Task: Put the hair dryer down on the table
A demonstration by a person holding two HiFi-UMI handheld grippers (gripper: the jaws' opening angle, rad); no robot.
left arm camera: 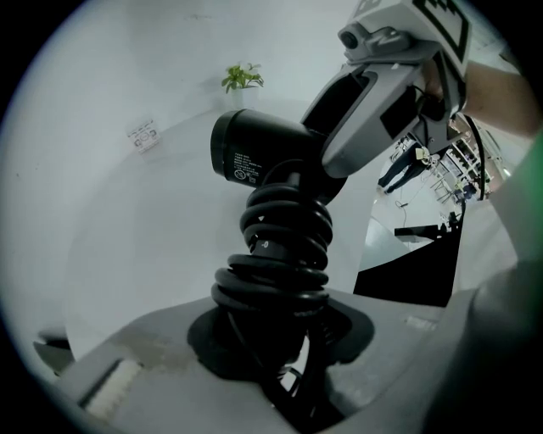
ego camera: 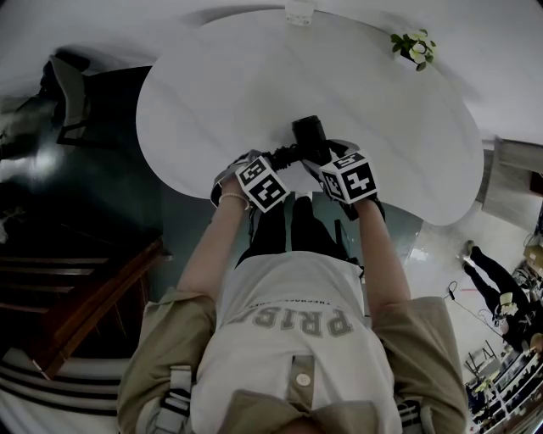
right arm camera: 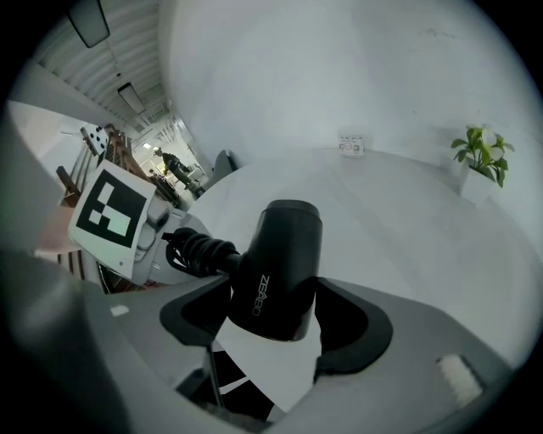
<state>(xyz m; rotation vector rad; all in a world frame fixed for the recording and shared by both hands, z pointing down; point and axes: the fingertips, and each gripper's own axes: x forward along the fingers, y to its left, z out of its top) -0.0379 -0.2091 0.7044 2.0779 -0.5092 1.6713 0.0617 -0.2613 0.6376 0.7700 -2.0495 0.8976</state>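
Observation:
A black hair dryer [ego camera: 310,136] is held over the near edge of the round white table [ego camera: 212,93]. My left gripper [ego camera: 287,158] is shut on its handle [left arm camera: 284,246], which has the black cord coiled round it. In the left gripper view the barrel [left arm camera: 254,157] points left, above the left gripper [left arm camera: 280,339]. My right gripper [ego camera: 322,154] is shut across the barrel [right arm camera: 280,263], whose sides meet both black pads of the right gripper [right arm camera: 276,326]. The coiled cord [right arm camera: 199,253] sticks out to the left there. I cannot tell whether the dryer touches the table.
A small potted plant [ego camera: 414,47] stands at the table's far right edge and a small white card holder [ego camera: 299,13] at its far edge. A dark chair [ego camera: 72,93] is left of the table, wooden steps [ego camera: 93,297] lower left, a person [ego camera: 492,280] at right.

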